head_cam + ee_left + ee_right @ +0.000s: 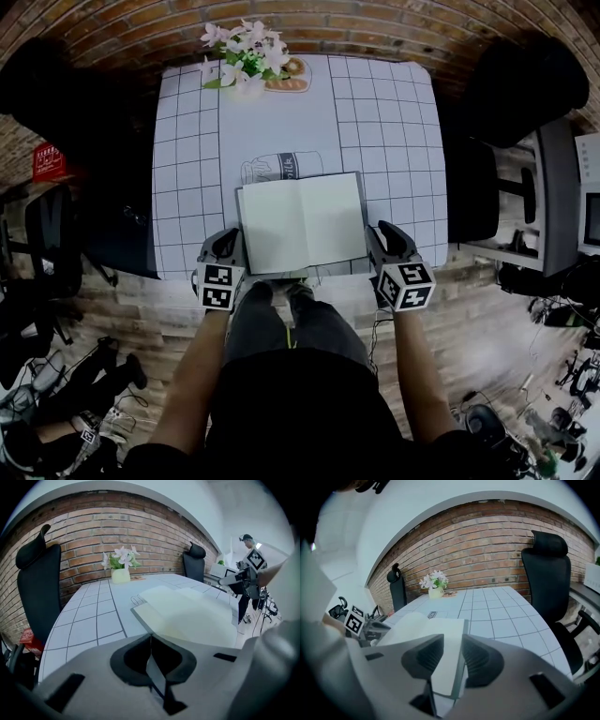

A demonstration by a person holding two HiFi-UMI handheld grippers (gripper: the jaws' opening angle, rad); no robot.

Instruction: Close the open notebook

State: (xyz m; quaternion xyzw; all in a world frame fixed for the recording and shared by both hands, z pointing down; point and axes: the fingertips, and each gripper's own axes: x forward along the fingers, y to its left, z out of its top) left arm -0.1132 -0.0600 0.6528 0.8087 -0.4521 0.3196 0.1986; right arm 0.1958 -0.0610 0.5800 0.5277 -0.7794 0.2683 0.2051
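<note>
The open notebook (302,223) lies flat with blank pale pages on the white gridded table (187,169), close to its near edge. My left gripper (225,246) sits at the notebook's near left corner. In the left gripper view its jaws (150,635) are shut with nothing between them, and the notebook (187,613) lies just ahead. My right gripper (386,236) is at the notebook's right edge. Its jaws (452,654) stand open, and the right page and cover edge (457,667) show through the gap, untouched by the pads.
A pot of white and pink flowers (246,58) stands at the table's far end, beside a printed picture. Black office chairs flank the table at left (56,94) and right (525,84). A brick wall lies beyond. A desk with equipment (572,197) is at far right.
</note>
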